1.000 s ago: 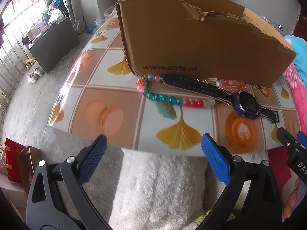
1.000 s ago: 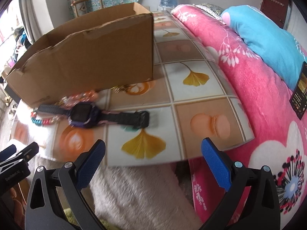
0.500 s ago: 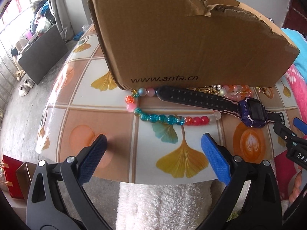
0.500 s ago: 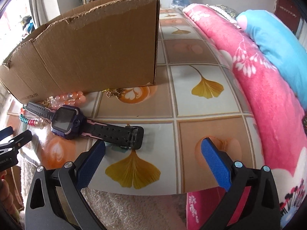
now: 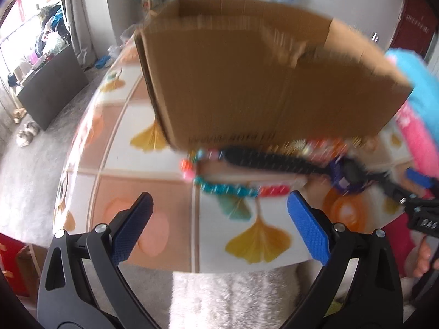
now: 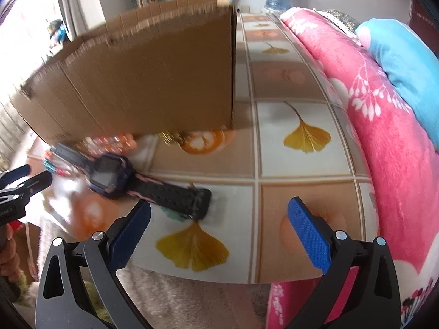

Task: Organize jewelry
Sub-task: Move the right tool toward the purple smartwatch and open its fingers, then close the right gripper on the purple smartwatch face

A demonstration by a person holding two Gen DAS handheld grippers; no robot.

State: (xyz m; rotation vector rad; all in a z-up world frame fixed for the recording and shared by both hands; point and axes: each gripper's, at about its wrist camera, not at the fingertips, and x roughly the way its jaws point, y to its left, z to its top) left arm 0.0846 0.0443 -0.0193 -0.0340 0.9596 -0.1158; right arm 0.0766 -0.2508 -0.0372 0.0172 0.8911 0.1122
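Note:
A brown cardboard box (image 5: pixel 263 82) stands on the tiled table (image 5: pixel 153 192). In front of it lie a purple watch with a black strap (image 6: pixel 115 176), a bracelet of teal and red beads (image 5: pixel 241 190), pink beads (image 6: pixel 112 141) and a small gold piece (image 6: pixel 171 137). My left gripper (image 5: pixel 219 227) is open over the table's near edge, short of the beads, with nothing between its fingers. My right gripper (image 6: pixel 219 230) is open just in front of the watch strap's end (image 6: pixel 196 203). Both views are blurred by motion.
A pink flowered blanket (image 6: pixel 384 142) and a blue pillow (image 6: pixel 406 54) border the table on the right. White fluffy fabric (image 5: pixel 233 298) lies below the near edge. A dark cabinet (image 5: pixel 52 87) and shoes (image 5: pixel 27 134) are on the floor at left.
Both grippers have moved forward over the table edge toward the jewelry. The box, the watch and the beads lie where they were. Both grippers stay open.

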